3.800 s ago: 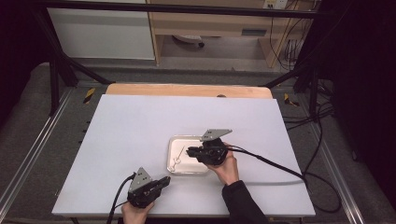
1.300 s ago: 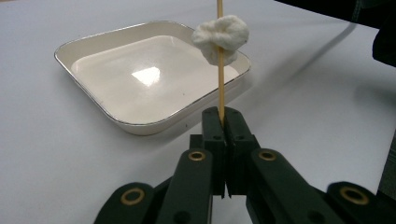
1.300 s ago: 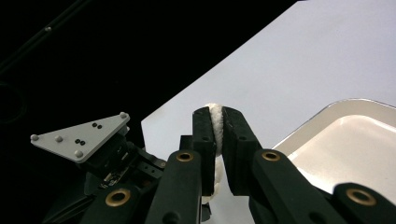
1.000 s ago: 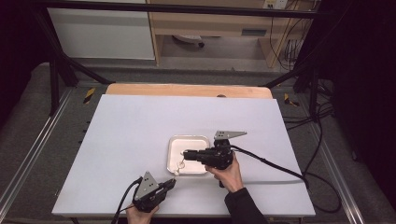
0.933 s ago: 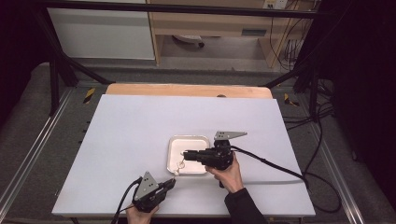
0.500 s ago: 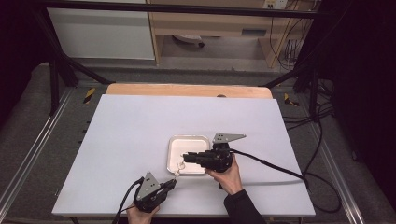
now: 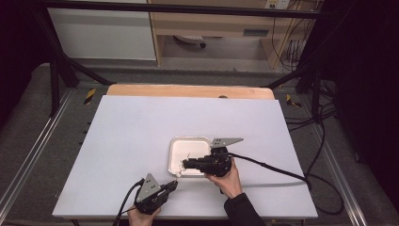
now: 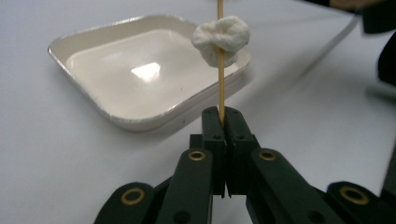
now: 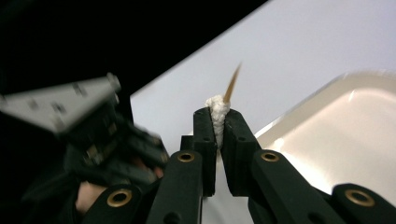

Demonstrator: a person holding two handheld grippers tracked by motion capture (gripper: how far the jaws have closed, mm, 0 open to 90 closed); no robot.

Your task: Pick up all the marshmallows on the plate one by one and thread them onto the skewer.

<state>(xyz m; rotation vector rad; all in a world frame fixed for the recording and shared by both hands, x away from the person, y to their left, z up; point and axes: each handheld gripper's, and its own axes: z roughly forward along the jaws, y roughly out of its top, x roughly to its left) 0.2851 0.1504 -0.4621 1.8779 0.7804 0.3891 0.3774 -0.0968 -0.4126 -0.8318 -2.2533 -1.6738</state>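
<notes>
White sheeting covers the table (image 7: 141, 141), with a strip of bare wood along its far edge and dark floor and cables around it. Toward the near right of the middle sits a shallow cream tray (image 7: 178, 146) with rounded corners, its inside bare and glossy.

Two hands come in from the near edge. At the tray's near right corner, the right gripper (image 7: 185, 164) lies roughly level and points left across the tray's near rim, a black cable trailing off to the right behind it. Near the front edge of the table, the left gripper (image 7: 175, 184) points up and to the right toward the tray's near left corner.

In the left gripper view, the jaws are pressed together on the lower end of a thin wooden skewer (image 8: 220, 88), which stands upright with a small white lump (image 8: 221, 40) threaded on it, just in front of the tray.

In the right gripper view, the right gripper's jaws are squeezed onto a white lump (image 9: 217, 116), the skewer's sharp tip poking out beyond it.
</notes>
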